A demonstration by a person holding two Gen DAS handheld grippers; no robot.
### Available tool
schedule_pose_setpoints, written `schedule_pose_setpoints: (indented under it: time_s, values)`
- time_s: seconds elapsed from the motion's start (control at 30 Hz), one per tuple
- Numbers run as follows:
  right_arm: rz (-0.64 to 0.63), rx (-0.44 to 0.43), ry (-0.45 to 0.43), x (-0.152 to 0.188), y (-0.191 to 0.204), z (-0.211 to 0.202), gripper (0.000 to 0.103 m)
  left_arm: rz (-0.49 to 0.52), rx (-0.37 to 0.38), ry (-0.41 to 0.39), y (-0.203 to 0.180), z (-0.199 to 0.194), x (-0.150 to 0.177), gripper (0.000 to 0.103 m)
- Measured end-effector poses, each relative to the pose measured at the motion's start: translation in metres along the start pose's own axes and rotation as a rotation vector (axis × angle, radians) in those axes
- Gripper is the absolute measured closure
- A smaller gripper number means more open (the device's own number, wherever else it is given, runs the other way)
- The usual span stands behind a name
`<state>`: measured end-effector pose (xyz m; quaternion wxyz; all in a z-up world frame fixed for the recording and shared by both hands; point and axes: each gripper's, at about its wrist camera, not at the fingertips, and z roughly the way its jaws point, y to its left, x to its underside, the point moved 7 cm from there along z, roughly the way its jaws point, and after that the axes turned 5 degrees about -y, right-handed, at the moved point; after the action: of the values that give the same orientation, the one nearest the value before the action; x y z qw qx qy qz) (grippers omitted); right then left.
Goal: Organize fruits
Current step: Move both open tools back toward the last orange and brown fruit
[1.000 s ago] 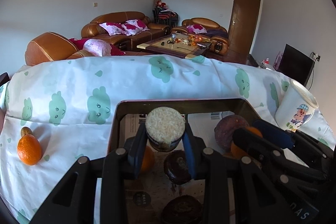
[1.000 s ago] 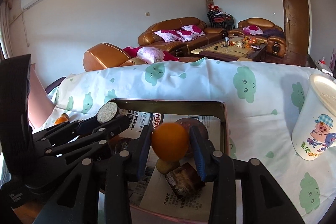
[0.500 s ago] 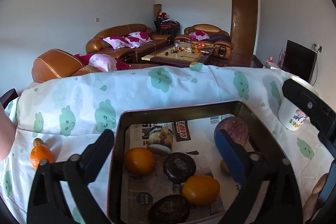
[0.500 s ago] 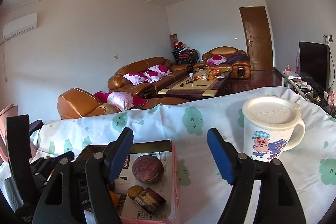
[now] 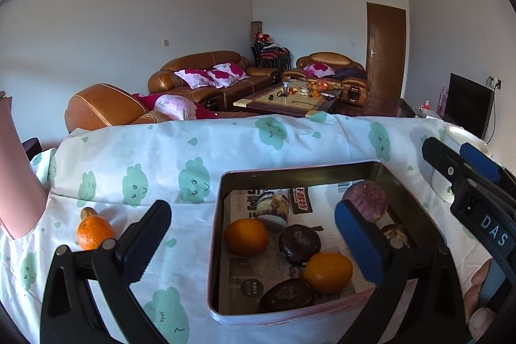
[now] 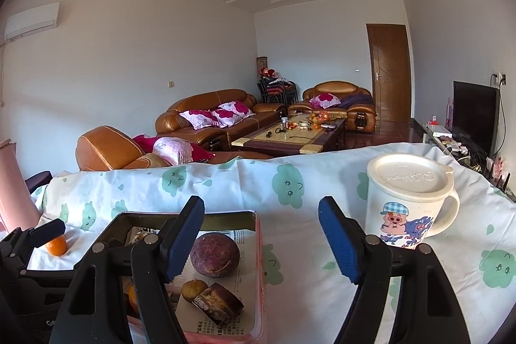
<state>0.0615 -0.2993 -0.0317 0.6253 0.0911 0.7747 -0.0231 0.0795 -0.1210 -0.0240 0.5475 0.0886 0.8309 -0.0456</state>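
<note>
A pink tin tray (image 5: 216, 247) lined with newspaper holds two oranges (image 5: 246, 236) (image 5: 327, 272), a purple passion fruit (image 5: 364, 199), dark round pieces (image 5: 300, 243) and a cut cake piece (image 5: 273, 208). My left gripper (image 5: 254, 242) is open and empty above the tray's left half. My right gripper (image 6: 261, 240) is open and empty above the tray's right rim (image 6: 259, 250); the passion fruit (image 6: 214, 257), a small brown fruit (image 6: 193, 288) and a cake slice (image 6: 217, 307) lie below it. Another orange (image 5: 94, 231) lies on the cloth left of the tray.
A lidded white cartoon mug (image 6: 408, 199) stands on the cloud-print cloth (image 5: 161, 157) right of the tray. A small brown fruit (image 5: 87, 211) sits behind the loose orange. A pink sleeve (image 5: 16, 176) is at the far left. Sofas and a coffee table lie beyond.
The left gripper let go of the cake piece and the right let go of an orange; both now lie in the tray. Both grippers opened and pulled back and up.
</note>
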Motion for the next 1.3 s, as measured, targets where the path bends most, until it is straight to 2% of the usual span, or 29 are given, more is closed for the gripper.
schedule_pose_setpoints:
  time_s: [0.2,0.47,0.67,1.13,1.3]
  values:
    - [-0.078,-0.003,-0.044,-0.001,0.02,-0.016,0.027,0.033,-0.041,-0.038,0.013,-0.015,0.003,0.0]
    - [-0.022,-0.001,0.005,0.008,0.033,-0.027,0.024,0.019,-0.068,-0.044,0.033,-0.028,0.008,0.0]
    - [0.009,-0.022,0.044,0.017,0.058,-0.029,0.024,0.021,-0.096,-0.038,0.055,-0.032,0.011,0.0]
    - [-0.023,-0.132,0.071,0.024,0.148,-0.021,0.024,-0.018,-0.202,-0.007,0.147,-0.027,0.018,0.0]
    - [-0.05,-0.178,0.089,0.028,0.179,-0.016,0.024,-0.106,-0.256,0.038,0.204,-0.024,0.025,0.0]
